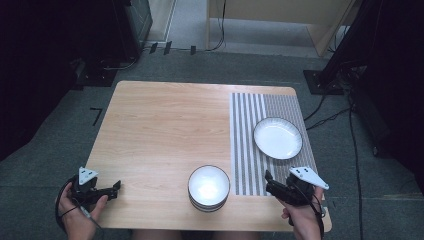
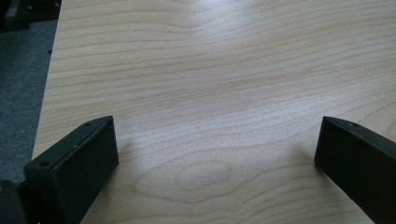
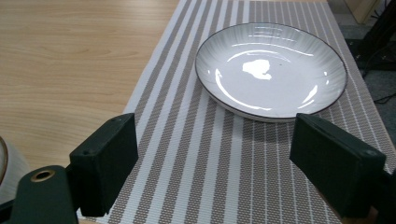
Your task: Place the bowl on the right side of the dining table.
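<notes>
Right tool [image 3: 212, 158] gapes wide and empty near the white plate [image 3: 271, 70] on the striped mat [image 3: 201, 154]; left tool [image 2: 217, 154] wide open and empty over bare bench [image 2: 210, 70]

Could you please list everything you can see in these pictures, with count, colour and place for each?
Table: one, light wood, centre of the high view.
Placemat: one, grey and white stripes, right part of the table.
Plate: one, white with dark rim, on the placemat, empty.
Stack of bowls: one stack, white with dark stripes outside, near edge, just left of the placemat; number unclear.
Cables: several, black, on the grey floor right of the table.
Left gripper: one, black, near left corner, jaws open, holding nothing.
Right gripper: one, black, over the placemat's near end, jaws open, holding nothing.
</notes>
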`<state>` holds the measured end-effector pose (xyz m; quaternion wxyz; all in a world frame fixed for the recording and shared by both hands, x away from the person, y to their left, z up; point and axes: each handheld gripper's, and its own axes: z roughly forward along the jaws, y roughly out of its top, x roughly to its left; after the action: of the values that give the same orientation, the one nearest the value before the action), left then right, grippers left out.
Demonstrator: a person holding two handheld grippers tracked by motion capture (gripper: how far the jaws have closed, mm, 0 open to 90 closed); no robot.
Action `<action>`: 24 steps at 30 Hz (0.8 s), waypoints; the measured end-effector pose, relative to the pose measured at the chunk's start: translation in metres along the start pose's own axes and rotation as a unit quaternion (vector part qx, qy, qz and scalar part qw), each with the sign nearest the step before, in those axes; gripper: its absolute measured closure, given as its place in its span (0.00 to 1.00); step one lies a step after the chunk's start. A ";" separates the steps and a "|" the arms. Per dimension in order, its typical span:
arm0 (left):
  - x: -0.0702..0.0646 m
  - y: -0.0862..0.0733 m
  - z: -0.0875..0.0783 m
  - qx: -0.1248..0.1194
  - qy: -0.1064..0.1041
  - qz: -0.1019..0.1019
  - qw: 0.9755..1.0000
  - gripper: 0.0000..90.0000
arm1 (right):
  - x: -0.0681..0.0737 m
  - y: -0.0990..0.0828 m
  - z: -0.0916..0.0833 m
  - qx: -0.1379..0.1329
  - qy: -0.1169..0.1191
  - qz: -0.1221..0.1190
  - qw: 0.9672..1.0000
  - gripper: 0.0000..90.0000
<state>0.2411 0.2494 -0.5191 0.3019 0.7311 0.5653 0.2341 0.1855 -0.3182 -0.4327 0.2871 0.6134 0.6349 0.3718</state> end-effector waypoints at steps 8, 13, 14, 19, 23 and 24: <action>0.000 0.000 0.000 0.000 0.000 0.000 1.000 0.00 | 0.015 0.005 0.002 -0.005 0.019 0.000 1.000 0.12; 0.000 0.000 0.000 0.000 0.000 0.000 1.000 0.00 | 0.024 0.006 0.002 -0.004 0.032 -0.002 0.999 0.09; 0.000 0.000 0.000 0.000 0.000 0.000 1.000 0.00 | 0.028 0.006 0.002 -0.006 0.038 -0.005 0.999 0.09; 0.000 0.000 0.000 0.000 0.000 0.000 1.000 0.00 | 0.038 0.008 0.002 -0.010 0.049 -0.011 0.999 0.06; 0.000 0.000 0.000 0.000 0.000 -0.001 1.000 0.00 | 0.048 0.010 0.004 -0.010 0.063 -0.008 0.998 0.03; 0.000 0.000 0.000 0.000 0.000 -0.001 1.000 0.00 | 0.048 0.010 0.004 -0.010 0.063 -0.008 0.998 0.03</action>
<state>0.2414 0.2491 -0.5191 0.3022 0.7307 0.5656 0.2343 0.1898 -0.2701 -0.4224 0.2560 0.5808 0.6530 0.4133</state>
